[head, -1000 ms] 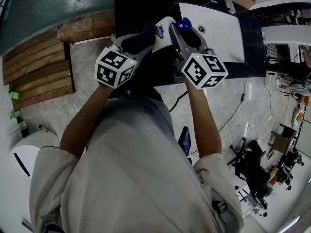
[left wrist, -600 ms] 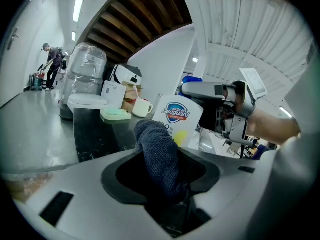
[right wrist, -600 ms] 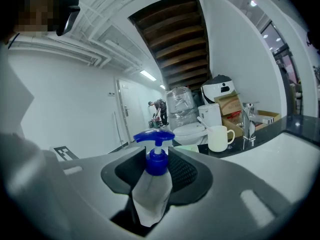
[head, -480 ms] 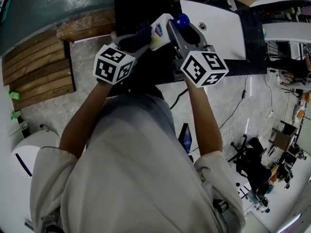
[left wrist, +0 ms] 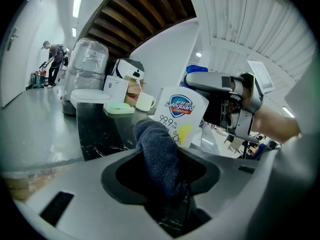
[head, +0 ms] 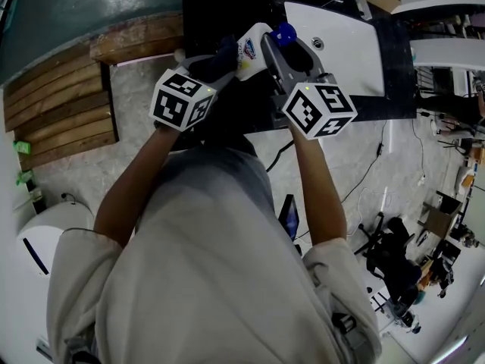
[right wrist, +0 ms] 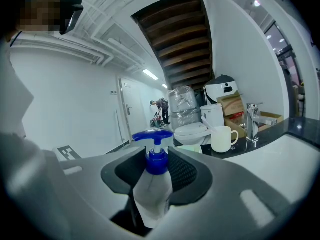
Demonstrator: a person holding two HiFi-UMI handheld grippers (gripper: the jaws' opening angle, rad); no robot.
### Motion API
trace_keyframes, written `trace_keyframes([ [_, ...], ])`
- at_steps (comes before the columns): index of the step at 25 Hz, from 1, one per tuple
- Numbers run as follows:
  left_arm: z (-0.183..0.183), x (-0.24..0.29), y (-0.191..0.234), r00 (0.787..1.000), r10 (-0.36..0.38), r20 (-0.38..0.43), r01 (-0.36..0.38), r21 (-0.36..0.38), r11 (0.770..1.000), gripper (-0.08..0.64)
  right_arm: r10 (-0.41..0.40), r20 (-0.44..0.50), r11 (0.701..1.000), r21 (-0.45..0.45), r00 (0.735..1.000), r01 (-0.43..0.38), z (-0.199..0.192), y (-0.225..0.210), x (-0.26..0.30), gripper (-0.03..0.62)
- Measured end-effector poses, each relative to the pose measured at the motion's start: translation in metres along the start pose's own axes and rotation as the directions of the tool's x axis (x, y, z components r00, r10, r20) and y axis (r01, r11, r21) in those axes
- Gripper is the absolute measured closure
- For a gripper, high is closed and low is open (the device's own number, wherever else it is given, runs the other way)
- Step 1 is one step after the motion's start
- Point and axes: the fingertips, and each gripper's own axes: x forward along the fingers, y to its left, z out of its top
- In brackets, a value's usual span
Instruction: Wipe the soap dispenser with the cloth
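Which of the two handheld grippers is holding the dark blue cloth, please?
The left gripper: its jaws are shut on the dark blue cloth, whereas the right gripper clamps the white soap dispenser with the blue pump.

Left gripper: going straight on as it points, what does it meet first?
The soap dispenser's labelled side, right ahead, held by the right gripper. The cloth held by the left gripper leads and would touch first; it may already be touching, depth unclear.
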Motion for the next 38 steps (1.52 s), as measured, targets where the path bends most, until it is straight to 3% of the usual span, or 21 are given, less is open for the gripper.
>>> trace_keyframes([
  [12,-0.005,-0.003,-0.006,0.998,0.034,-0.061,-0.030,0.075,0.997,0.371,0.006,0.003,1.000,0.006,1.000,-0.006,-0.001,-0.001,-0.002,0.463],
  [38,-0.011,-0.004,-0.036,0.992,-0.094,-0.079,0.097,0.027,0.995,0.370,0.029,0.012,1.000,0.006,1.000,-0.029,-0.003,0.003,0.003,0.463],
])
